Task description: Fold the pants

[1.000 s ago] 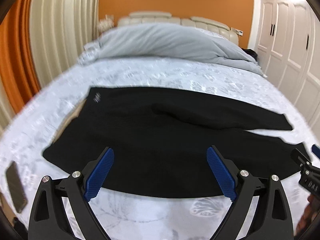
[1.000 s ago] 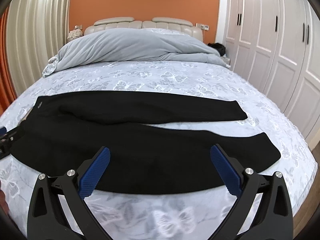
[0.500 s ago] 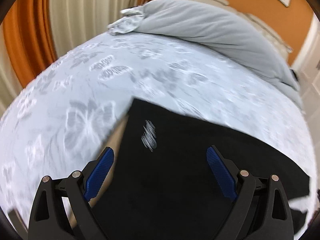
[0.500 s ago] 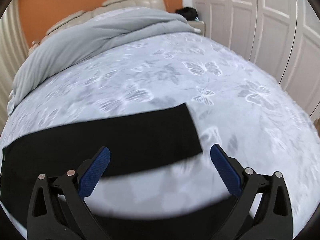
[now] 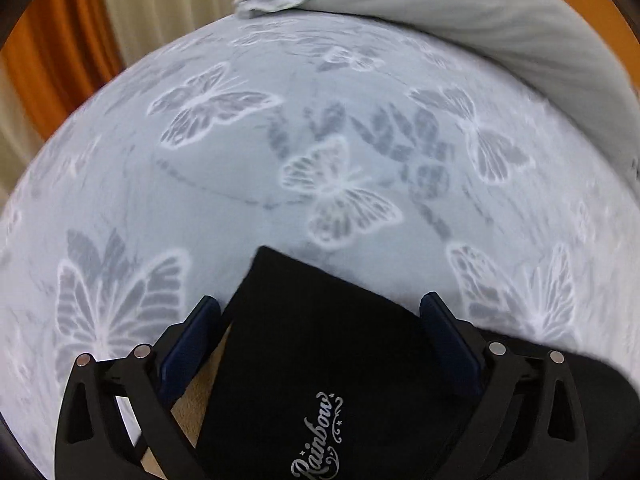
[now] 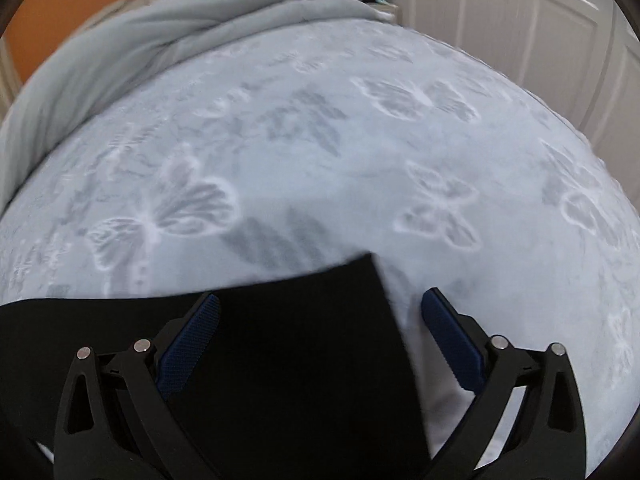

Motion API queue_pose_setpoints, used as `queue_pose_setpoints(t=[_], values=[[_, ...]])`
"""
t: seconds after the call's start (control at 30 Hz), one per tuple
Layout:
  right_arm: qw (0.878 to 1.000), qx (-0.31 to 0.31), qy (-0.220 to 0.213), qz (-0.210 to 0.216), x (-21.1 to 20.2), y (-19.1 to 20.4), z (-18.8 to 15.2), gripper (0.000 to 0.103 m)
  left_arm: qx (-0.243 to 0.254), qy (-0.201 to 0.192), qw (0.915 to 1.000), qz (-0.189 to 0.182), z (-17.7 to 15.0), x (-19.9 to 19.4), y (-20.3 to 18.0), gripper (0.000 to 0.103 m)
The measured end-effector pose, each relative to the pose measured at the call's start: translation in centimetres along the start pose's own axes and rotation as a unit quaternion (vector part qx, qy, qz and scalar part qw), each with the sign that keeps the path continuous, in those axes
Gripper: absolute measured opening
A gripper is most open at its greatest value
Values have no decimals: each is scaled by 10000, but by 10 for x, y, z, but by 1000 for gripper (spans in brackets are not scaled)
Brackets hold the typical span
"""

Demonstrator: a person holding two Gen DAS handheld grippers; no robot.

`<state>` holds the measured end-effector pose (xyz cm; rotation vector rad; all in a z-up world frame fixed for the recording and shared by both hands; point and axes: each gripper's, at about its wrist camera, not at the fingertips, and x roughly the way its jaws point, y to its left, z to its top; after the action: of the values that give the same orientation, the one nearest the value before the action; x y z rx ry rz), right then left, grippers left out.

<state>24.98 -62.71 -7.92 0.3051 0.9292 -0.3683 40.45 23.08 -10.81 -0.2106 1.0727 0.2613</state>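
Left hand-held gripper (image 5: 320, 320) stands wide over the waistband corner of the black pants (image 5: 320, 360), low in its frame, while the right hand-held gripper (image 6: 320, 320) is closing around the leg hem without yet pinching it. Pants lie flat on the bed (image 6: 320, 140); no fold looks made yet.

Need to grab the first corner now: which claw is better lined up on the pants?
Left, narrowly. The left claw has the waistband corner of the pants centred between its open fingers. The right claw, closing, sits off-centre over the leg end.
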Motion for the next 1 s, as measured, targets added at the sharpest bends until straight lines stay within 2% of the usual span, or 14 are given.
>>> queue_pose_setpoints(t=[0.03, 0.07, 0.1, 0.13, 0.2, 0.3, 0.37, 0.53, 0.67, 0.83, 0.9, 0.93, 0.97, 1.0], values=[[10000, -77, -14, 61, -2, 4, -1, 64, 122, -59, 9999, -75, -1, -3, -2, 81], [9998, -99, -42, 149, -6, 7, -2, 40, 176, -84, 9996, -198, -1, -6, -1, 62], [9995, -101, -54, 290, -8, 8, 0, 15, 154, -39, 9987, -482, -1, -12, 1, 31], [9990, -70, -55, 447, -11, 9, 1, 15, 52, 56, 9969, -782, -1, -15, 2, 19], [9978, -191, -395, 494, -39, 17, 0, 15, -71, -63, 9953, -964, -5, -34, 1, 16], [9942, -259, -769, 703, -84, 19, -3, 15, 222, -479, 9926, -1097, -11, -82, -1, 16], [9900, -367, -1045, 871, -126, 15, -9, 15, 231, -683, 9879, -1376, -19, -121, 6, 16], [9833, -695, -1330, 1032, -205, -4, -40, 15, 542, -1015, 9792, -1673, -66, -206, 35, 16], [9855, -807, -1107, 999, -229, -37, -91, 16, 658, -852, 9798, -1686, -121, -229, 69, 17], [9931, -760, -473, 762, -204, -63, -158, 22, 445, -25, 9881, -1472, -190, -191, 103, 22], [9955, -529, -330, 711, -197, -74, -179, 35, 179, 191, 9896, -1413, -207, -178, 112, 39], [9966, -414, -293, 649, -195, -77, -184, 44, -66, 156, 9895, -1434, -215, -179, 118, 45], [9979, -263, -269, 521, -195, -82, -188, 58, -340, 80, 9886, -1465, -219, -184, 124, 57], [9988, -90, -326, 366, -201, -88, -192, 64, -607, 1, 9867, -1510, -222, -191, 129, 69]])
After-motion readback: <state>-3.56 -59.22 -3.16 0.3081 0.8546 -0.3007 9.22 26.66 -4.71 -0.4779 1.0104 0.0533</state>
